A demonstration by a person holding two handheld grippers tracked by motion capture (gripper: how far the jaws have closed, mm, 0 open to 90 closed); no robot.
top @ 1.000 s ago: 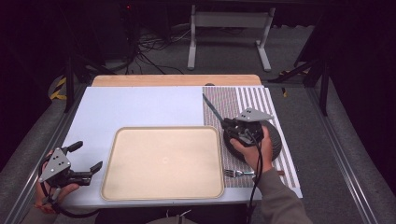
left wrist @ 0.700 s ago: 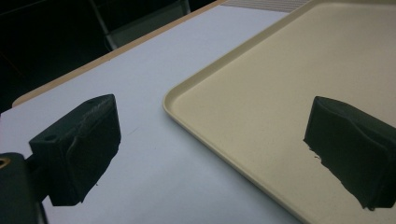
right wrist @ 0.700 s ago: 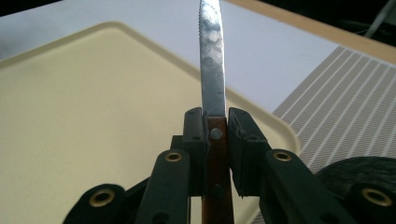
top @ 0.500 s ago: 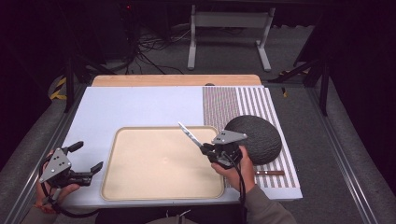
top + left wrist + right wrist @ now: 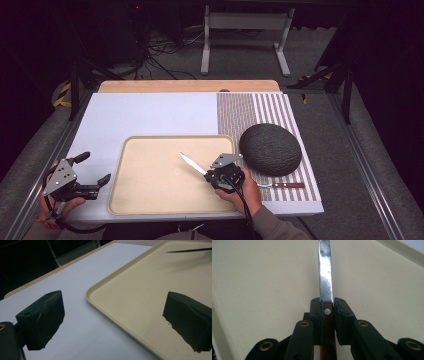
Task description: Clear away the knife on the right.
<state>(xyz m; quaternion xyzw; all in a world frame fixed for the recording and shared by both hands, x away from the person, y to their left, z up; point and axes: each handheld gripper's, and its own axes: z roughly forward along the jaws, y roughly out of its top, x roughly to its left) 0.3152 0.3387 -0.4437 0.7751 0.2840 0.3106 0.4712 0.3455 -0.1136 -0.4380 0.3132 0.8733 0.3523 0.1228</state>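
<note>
Knife (image 5: pixel 192 164) (clamped in right tongs (image 5: pixel 209 175)) now over tray (image 5: pixel 150 200), off mat.

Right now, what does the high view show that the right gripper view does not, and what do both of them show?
High view alone: the dark round plate on the striped mat, a second utensil with a wooden handle lying beside that plate, and the open left gripper left of the tray.

Right gripper view alone: the rivet in the knife's wooden handle, and the pads pressing that handle.

Both: the beige tray, and the right gripper holding a knife over it.
</note>
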